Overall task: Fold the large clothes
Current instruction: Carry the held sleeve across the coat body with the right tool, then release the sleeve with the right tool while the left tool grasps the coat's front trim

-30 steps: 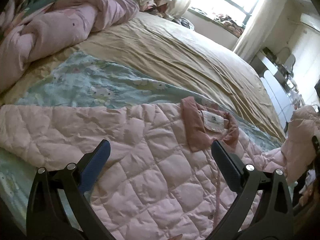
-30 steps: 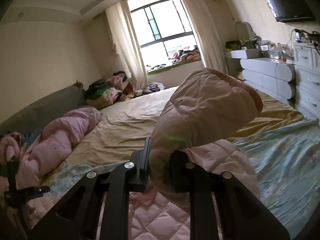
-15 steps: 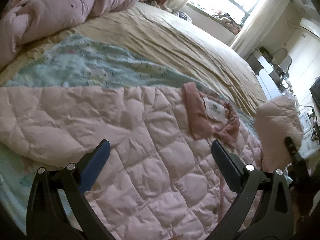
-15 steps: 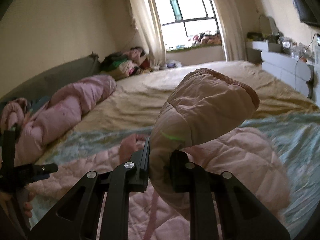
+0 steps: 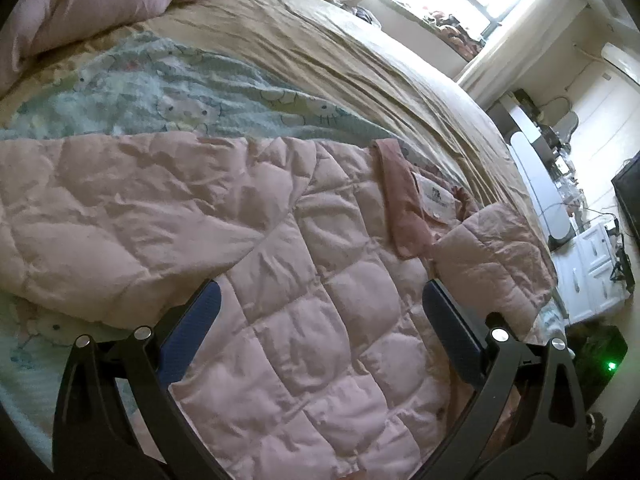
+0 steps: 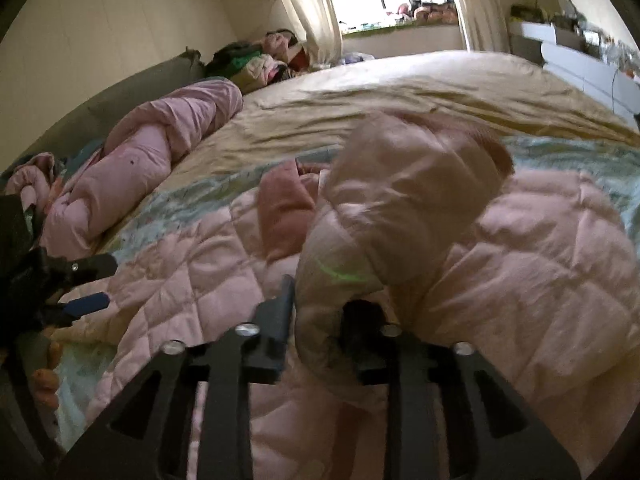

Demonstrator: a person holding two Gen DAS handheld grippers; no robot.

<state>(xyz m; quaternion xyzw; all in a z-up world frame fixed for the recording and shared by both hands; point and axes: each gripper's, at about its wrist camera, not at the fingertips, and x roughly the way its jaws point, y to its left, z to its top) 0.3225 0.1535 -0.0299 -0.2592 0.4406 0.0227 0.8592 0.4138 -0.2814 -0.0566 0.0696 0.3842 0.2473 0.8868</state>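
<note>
the right tool (image 6: 316, 320) is opening, its jaws parting around the puffy pink quilted sleeve (image 6: 400, 208) it brought over the pale pink quilted jacket (image 5: 320, 280) spread on the bed (image 5: 360, 64). the springy sleeve may unroll off the chest once freed. the left tool (image 5: 320, 328) hangs spread wide and empty above the front, too high to pin it.

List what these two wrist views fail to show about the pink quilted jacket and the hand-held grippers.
- Jacket hem: cut off by the bottom edge in the left wrist view.
- Sleeve cuff: motion-blurred in the right wrist view.
- Right hand-held gripper, jaws opening: the sleeve between them hides the pads, so contact is unclear.
- Collar label: print too small to read.
- Left hand-held gripper: open above the jacket; touching is unclear.
</note>
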